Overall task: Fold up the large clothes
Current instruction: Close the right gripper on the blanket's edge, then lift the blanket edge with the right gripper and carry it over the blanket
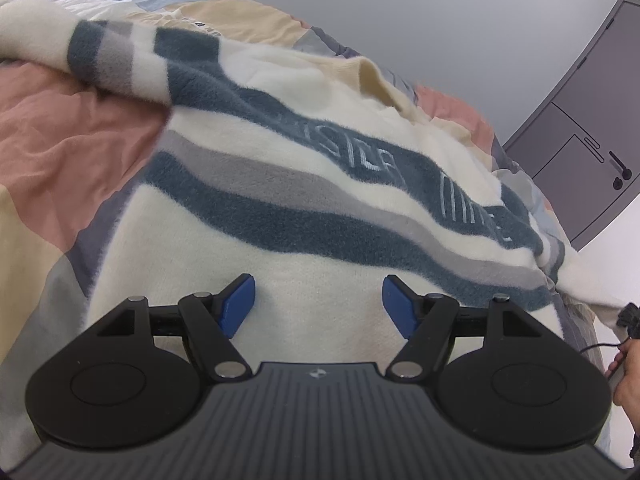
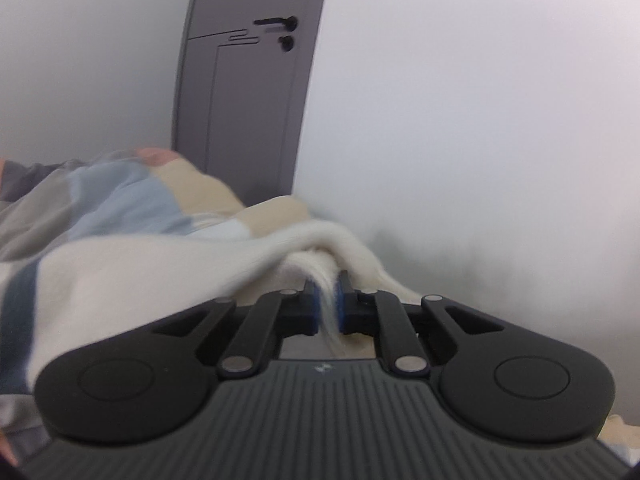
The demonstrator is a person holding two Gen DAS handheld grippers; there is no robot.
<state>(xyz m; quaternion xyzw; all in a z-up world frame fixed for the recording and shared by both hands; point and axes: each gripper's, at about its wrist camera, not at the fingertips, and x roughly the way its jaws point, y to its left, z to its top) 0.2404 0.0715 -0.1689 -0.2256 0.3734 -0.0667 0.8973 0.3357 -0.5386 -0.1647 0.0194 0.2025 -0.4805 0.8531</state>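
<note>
Sweater (image 2: 120,264) edge in right tool (image 2: 328,300)

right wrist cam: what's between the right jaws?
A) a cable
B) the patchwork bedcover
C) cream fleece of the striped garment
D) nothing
C: the right gripper is shut on a bunched fold of the cream fleece garment, with fabric trailing out between the blue pads.

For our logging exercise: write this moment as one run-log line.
left gripper: open over sweater | right gripper: shut on sweater edge | bed
</note>
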